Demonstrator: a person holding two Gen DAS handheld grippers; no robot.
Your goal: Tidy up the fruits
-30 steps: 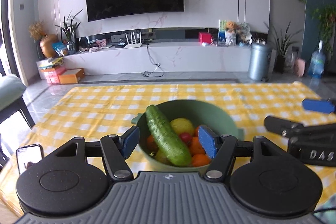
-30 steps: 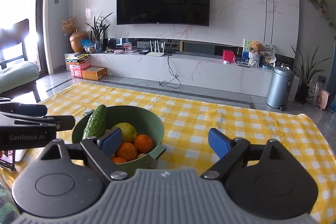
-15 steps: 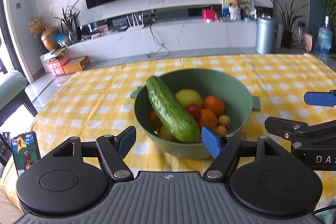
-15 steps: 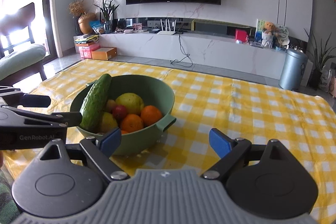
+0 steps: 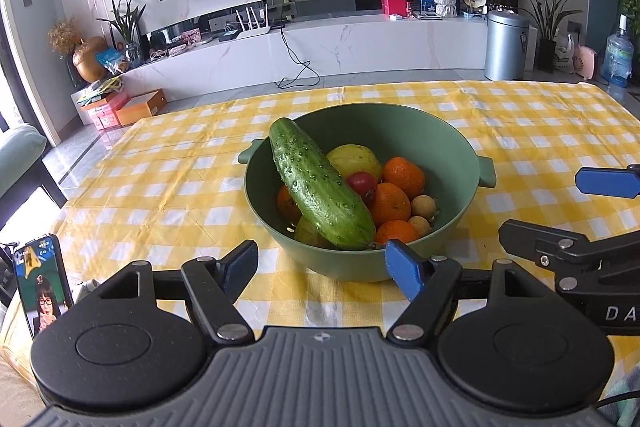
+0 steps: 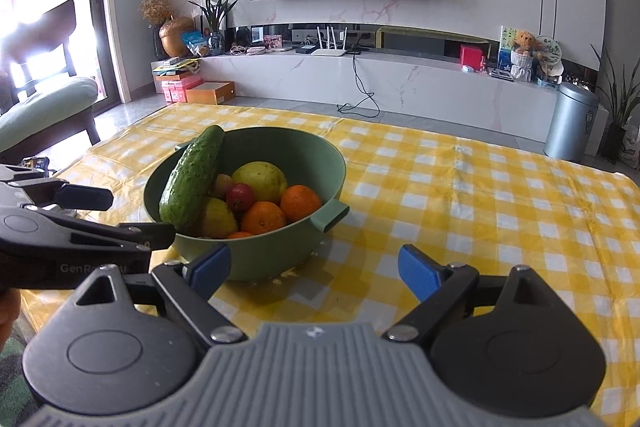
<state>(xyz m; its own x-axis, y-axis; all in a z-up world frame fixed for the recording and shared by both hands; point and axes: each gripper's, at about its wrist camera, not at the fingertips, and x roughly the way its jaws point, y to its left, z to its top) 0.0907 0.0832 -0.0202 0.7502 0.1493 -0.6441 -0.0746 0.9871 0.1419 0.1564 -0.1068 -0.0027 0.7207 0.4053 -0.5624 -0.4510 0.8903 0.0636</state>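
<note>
A green bowl [image 5: 452, 143] [image 6: 320, 163] stands on the yellow checked tablecloth [image 5: 160, 187]. In it a cucumber [image 5: 316, 187] [image 6: 194, 175] leans on the rim, over several oranges [image 5: 404, 177], a yellow fruit [image 5: 354, 159], a small red fruit [image 5: 362, 183] and small tan fruits [image 5: 424, 205]. My left gripper [image 5: 322, 267] is open and empty, just short of the bowl's near side. My right gripper [image 6: 314, 269] is open and empty, near the bowl's right front. Each gripper shows at the edge of the other's view.
A phone [image 5: 40, 287] with a lit screen stands at the table's near left edge. The tablecloth [image 6: 480, 207] stretches right of the bowl. Beyond the table are a TV wall, a low cabinet, a metal bin [image 5: 506, 45] and a chair [image 6: 44, 107].
Both grippers have risen and tilted down, so the bowl's inside shows more fully. The fruits have not moved. Both jaws stay open.
</note>
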